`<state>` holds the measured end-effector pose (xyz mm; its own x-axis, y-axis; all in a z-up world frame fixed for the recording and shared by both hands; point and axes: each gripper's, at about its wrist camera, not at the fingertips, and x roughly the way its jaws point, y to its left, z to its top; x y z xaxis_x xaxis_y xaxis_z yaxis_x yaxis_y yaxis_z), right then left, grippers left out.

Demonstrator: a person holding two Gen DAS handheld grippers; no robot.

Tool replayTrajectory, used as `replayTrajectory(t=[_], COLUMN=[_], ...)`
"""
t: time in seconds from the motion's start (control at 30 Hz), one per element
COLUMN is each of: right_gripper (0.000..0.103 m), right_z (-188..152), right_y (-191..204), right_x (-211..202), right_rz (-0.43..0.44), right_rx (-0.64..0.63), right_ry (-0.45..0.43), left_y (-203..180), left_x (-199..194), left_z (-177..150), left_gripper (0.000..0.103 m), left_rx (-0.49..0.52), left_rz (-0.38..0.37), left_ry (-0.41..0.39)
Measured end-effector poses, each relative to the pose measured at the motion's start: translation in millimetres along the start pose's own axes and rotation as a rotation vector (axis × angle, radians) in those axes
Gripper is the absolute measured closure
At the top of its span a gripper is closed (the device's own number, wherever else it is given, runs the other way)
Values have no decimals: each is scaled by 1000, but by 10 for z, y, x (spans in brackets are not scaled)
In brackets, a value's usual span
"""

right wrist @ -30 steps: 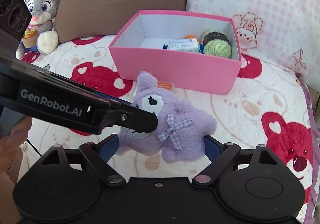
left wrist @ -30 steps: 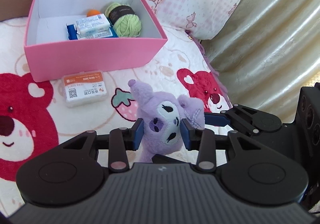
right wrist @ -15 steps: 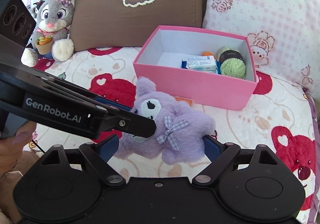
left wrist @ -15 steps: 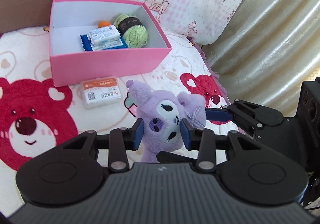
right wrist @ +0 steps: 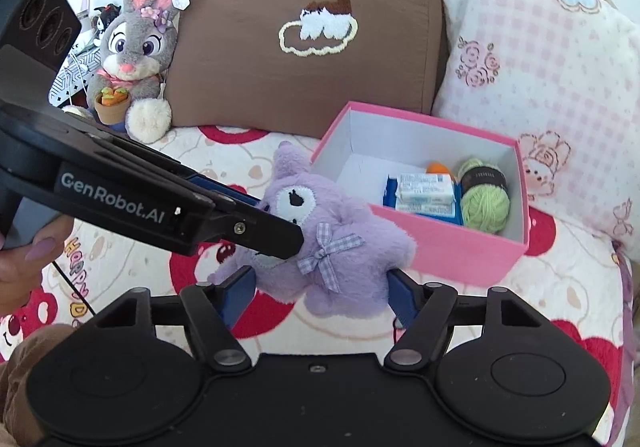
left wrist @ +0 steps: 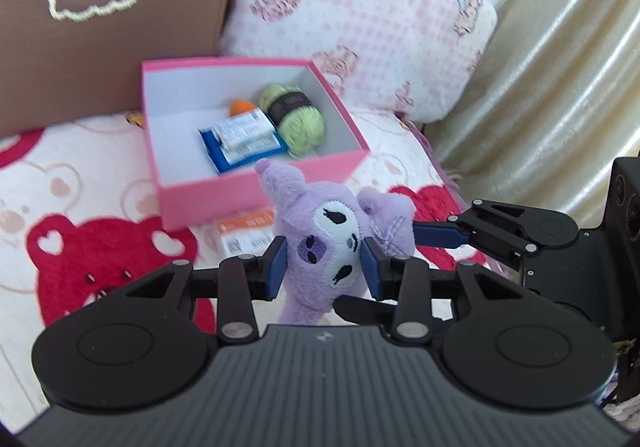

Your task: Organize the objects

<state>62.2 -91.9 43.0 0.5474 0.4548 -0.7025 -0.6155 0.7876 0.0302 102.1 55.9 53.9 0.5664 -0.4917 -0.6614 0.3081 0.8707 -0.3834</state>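
On the bed with its bear-print blanket (right wrist: 568,247), going left to right in the right wrist view, a grey rabbit toy (right wrist: 134,47) leans by a brown pillow (right wrist: 304,43), then comes the purple plush toy (right wrist: 320,235), then the pink box (right wrist: 452,247), with a pink checked pillow (right wrist: 532,59) behind it.

The left gripper (left wrist: 322,261) reaches in from the left, its blue pads pressed together on the plush toy's head, one at each cheek. The right gripper (right wrist: 320,287) straddles the toy's body from below; its jaws have just been closing, and its pads now sit against the fur on both flanks. Whether they squeeze firmly cannot be told, but they look to be pinching it. Between the two grippers the toy appears held clear of the blanket.

The toy's long axis runs from its pointed ear, nearest the box, back toward the cameras. The box lies ahead and to the right of both grippers, close by, its near wall just past the ear. Inside, a ball of green yarn (right wrist: 484,203), white packets (right wrist: 426,187) and something small and orange fill the right half; the left half is bare, likely the better landing place. A small orange-labelled packet (left wrist: 248,233) lies on the blanket in front of the box.
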Motion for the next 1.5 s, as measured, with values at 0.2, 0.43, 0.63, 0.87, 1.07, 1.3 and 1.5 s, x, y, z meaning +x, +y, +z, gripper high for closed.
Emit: replayTrajectory(t=[0.2, 0.43, 0.63, 0.87, 1.07, 1.3, 1.5], right_gripper=[37, 42, 44, 48, 56, 64, 64], right_z=[316, 650, 821, 870, 826, 741, 680], right_y=[-75, -291, -509, -762, -917, -1004, -1106], right_x=[179, 584, 941, 1445, 1847, 2222, 2459], right_rz=[2, 7, 33, 66, 74, 105, 138], right_rx=[4, 37, 94, 246, 310, 376, 450], right_ry=[-37, -29, -4, 10, 70, 127, 171], left_y=[100, 378, 555, 675, 757, 828, 920], left_x=[46, 377, 718, 1209, 1609, 1983, 2223], left_z=[325, 755, 1017, 1299, 1416, 1441, 1413], left_gripper=[65, 65, 65, 65, 65, 65, 65], left_rx=[35, -29, -19, 98, 211, 273, 292], left_rz=[82, 135, 180, 256, 247, 278, 291], left_ry=[-36, 4, 38, 56, 97, 151, 180])
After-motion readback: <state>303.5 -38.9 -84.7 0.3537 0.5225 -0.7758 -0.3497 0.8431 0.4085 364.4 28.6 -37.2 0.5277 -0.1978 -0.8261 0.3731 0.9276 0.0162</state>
